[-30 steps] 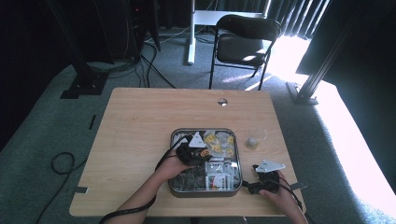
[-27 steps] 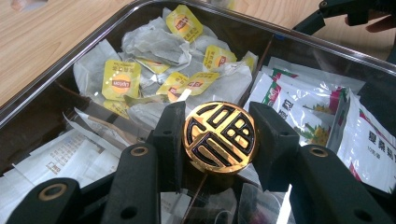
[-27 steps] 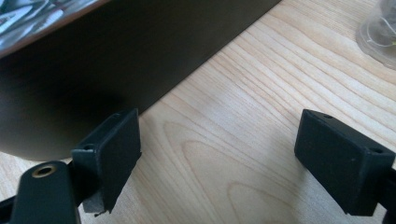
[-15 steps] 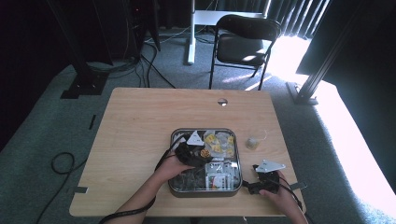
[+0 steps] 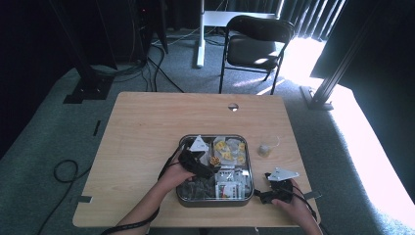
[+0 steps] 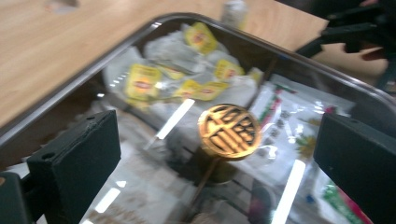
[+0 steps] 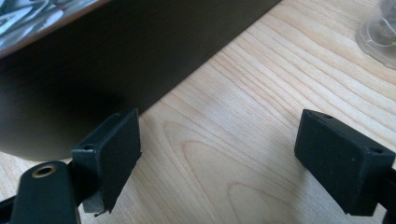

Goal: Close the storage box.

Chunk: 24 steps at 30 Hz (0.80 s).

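item: gold-topped round piece (image 6: 229, 131), apparently a small stamp or lid on a short dark stem; exact kind unclear. location: inside the metal tray (image 5: 182, 198), near its middle, standing on the packets, just in front of the yellow-tagged tea bags (image 6: 142, 83).

left gripper (image 5: 211, 165): over the tray, jaws have just been opening and stand wide, the piece between them, untouched by either pad.

right gripper (image 7: 219, 154): on the table (image 5: 147, 127) beside the tray's right wall, jaws wide apart, nothing held.

handling, judged: small, rigid, light; smooth metallic rim likely slippery; perched on soft packets, so may topple. grasp across the round rim, squarely.
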Tool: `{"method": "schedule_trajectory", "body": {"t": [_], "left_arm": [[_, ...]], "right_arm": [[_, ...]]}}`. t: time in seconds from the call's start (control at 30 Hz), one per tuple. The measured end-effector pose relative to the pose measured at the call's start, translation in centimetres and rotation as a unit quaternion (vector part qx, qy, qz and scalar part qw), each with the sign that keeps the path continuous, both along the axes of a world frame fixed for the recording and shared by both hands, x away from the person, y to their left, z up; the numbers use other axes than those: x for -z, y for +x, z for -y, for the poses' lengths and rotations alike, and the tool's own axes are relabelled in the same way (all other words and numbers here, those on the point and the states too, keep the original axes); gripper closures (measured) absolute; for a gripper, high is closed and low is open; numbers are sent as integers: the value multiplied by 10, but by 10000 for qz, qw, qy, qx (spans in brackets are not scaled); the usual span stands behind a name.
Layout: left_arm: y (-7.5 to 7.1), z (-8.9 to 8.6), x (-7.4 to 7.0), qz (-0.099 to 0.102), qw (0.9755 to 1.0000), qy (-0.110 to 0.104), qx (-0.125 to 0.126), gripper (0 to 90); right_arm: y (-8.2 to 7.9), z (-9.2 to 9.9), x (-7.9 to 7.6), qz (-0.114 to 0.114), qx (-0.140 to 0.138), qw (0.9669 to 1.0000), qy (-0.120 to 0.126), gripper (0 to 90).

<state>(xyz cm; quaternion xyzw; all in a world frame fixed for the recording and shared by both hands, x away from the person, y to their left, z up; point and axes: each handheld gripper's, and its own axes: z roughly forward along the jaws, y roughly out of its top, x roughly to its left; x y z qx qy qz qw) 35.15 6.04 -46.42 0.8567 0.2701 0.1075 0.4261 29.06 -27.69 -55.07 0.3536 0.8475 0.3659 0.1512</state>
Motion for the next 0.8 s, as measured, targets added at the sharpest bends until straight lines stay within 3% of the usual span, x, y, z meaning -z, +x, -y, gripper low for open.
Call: {"method": "schedule_trajectory", "body": {"t": [0.17,0.23,0.53,0.8], "left_arm": [[0,-13,-1,228,9992,-81,-306,10],[1,-18,-1,177,9991,-160,-361,11],[-1,-36,1,358,9971,-125,-665,11],[0,-62,1,481,9929,-241,-1058,11]], "right_arm": [[0,0,0,6,-3,10000,-1,140],[0,0,0,7,-4,10000,-1,140],[0,0,0,8,-3,10000,-2,140],[0,0,0,0,-2,10000,-1,140]]}}
